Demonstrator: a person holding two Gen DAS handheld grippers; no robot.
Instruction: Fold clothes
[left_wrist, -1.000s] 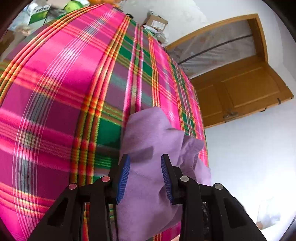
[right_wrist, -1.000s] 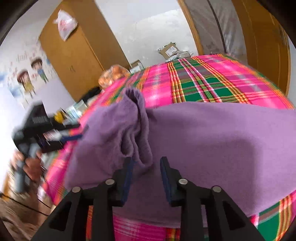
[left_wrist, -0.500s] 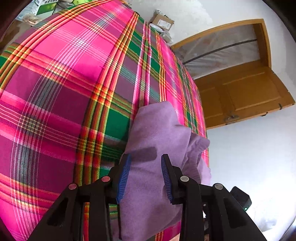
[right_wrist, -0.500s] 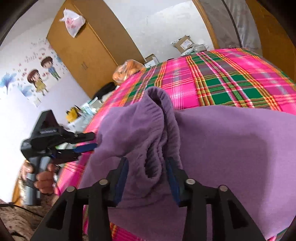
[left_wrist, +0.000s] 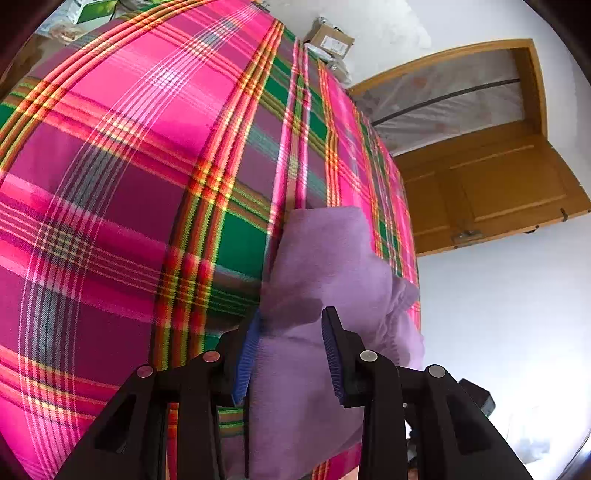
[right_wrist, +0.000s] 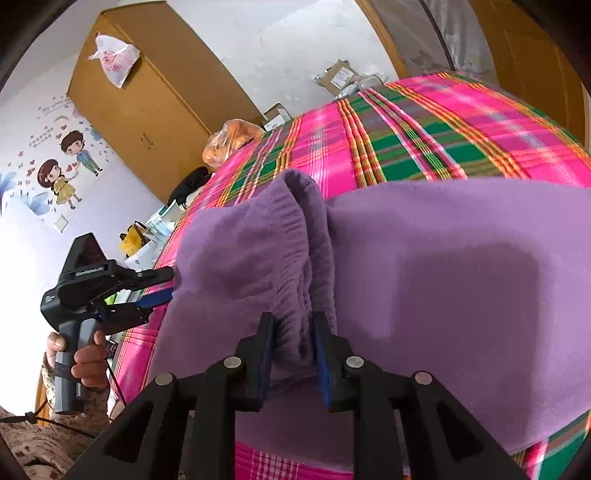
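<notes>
A garment (right_wrist: 443, 266) lies on the near part of a bed (right_wrist: 424, 140), a raised fold of it between the fingers of the right gripper (right_wrist: 293, 354). The left gripper (right_wrist: 162, 284) meets the garment's left edge. A wardrobe (right_wrist: 147, 110) stands far left, boxes (right_wrist: 338, 75) beyond the bed's far end.

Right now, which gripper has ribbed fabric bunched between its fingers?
The right gripper: a ribbed fold of the purple garment bunches there. The left gripper meets smooth fabric.
</notes>
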